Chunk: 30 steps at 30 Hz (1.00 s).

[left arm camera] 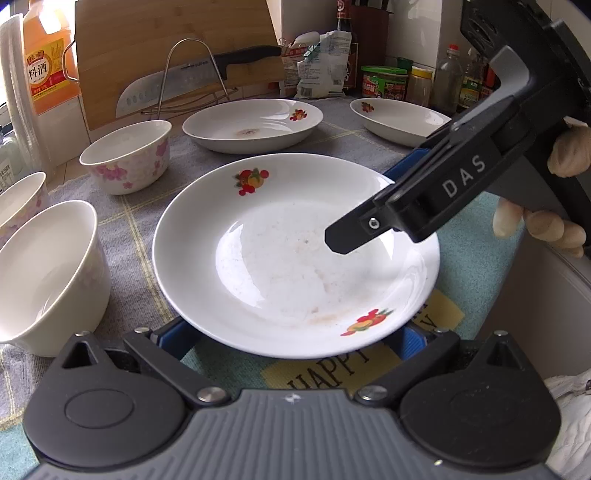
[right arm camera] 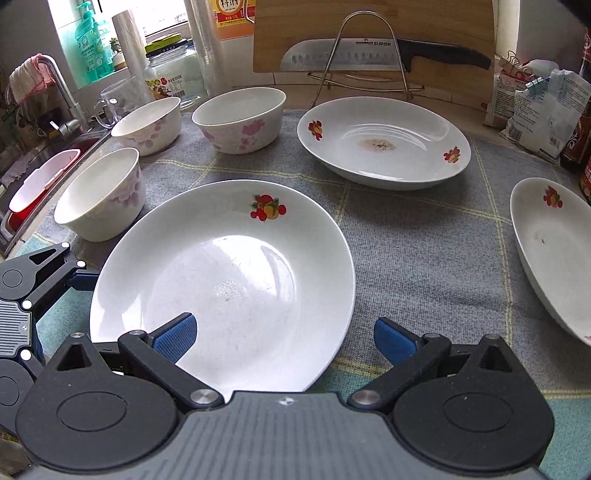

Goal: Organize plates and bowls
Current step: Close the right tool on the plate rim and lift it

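A white plate point(left arm camera: 295, 254) point(right arm camera: 221, 280) with fruit prints lies on the grey checked cloth point(right arm camera: 424, 258). My left gripper point(left arm camera: 295, 343) stands wide open at its near rim, blue pads apart on either side and not pressing. My right gripper point(right arm camera: 284, 332) point(left arm camera: 364, 206) is also open and straddles the plate's right rim, one finger over the inside, the other outside. Two more fruit plates point(right arm camera: 384, 144) point(right arm camera: 550, 251) sit farther back and to the right. Three flowered bowls point(right arm camera: 240, 118) point(right arm camera: 147, 123) point(right arm camera: 99, 192) stand at the left.
A knife point(right arm camera: 369, 55) rests on a wire rack against a cutting board point(right arm camera: 443, 22) at the back. A sink point(right arm camera: 40, 184) with a faucet lies left of the cloth. Bottles, jars point(left arm camera: 384, 81) and bags crowd the back right. A gloved hand point(left arm camera: 569, 151) holds the right gripper.
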Motion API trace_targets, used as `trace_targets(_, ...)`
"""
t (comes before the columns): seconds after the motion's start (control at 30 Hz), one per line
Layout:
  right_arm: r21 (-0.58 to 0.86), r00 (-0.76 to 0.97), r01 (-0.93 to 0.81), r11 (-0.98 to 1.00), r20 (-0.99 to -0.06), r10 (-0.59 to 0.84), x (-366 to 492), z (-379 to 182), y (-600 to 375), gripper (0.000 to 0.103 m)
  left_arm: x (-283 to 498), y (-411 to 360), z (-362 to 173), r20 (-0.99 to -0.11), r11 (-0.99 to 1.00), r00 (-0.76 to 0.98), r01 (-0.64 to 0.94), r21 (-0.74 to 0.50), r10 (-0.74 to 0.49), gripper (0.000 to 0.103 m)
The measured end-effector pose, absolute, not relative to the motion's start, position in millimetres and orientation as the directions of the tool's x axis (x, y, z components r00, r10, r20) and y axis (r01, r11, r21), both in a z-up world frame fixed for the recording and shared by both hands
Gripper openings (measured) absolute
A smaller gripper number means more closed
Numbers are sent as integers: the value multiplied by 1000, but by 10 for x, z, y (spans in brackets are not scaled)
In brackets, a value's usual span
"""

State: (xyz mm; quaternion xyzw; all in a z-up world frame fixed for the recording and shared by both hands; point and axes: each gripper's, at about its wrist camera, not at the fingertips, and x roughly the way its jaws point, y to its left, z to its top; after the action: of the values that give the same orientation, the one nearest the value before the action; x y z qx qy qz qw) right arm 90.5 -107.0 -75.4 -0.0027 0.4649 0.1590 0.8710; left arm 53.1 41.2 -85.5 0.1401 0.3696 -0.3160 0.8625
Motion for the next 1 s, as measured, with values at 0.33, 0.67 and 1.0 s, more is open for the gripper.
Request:
trace_targets(0.33,247,407,-357,901,-827,388,1295,-791,-1146,103,512,416,-851,-725,761,529,649,11,-441,103)
trace_targets(0.67,282,321,-461,841,-831,455,1509,-781,-1062,103,525,414,-860,-720,759,533,651,12,-445,103)
trace_targets(1.0,379,225,-464,801,-824,520,1726,-771,-1110,103,538,432,-858,-716,727,514,686,14,-471,103)
